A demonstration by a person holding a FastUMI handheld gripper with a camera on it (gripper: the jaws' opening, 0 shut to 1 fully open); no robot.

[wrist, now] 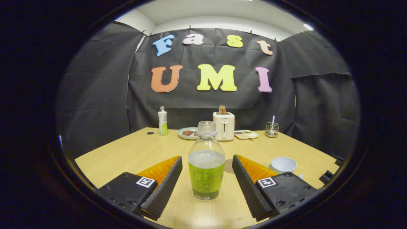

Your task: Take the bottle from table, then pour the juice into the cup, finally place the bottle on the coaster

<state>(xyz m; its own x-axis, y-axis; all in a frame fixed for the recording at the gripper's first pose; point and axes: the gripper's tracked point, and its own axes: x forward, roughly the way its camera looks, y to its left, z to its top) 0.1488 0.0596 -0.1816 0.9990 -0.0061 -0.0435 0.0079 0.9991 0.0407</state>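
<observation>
An uncapped clear bottle [206, 162] with a green label and pale juice in it stands upright on the wooden table [127, 156]. It sits between my two fingers, and a gap shows on each side of it. My gripper [206, 178] is open. A round brown coaster [229, 166] lies just behind the bottle, partly hidden by it and by the right finger. A pale blue cup [283, 164] stands beyond the right finger.
Along the table's far edge stand a second bottle with a green label [162, 121], a plate with food [188, 133], a white toaster [224, 125] with bread in it, a divided snack tray [245, 134] and a small glass holder [272, 129].
</observation>
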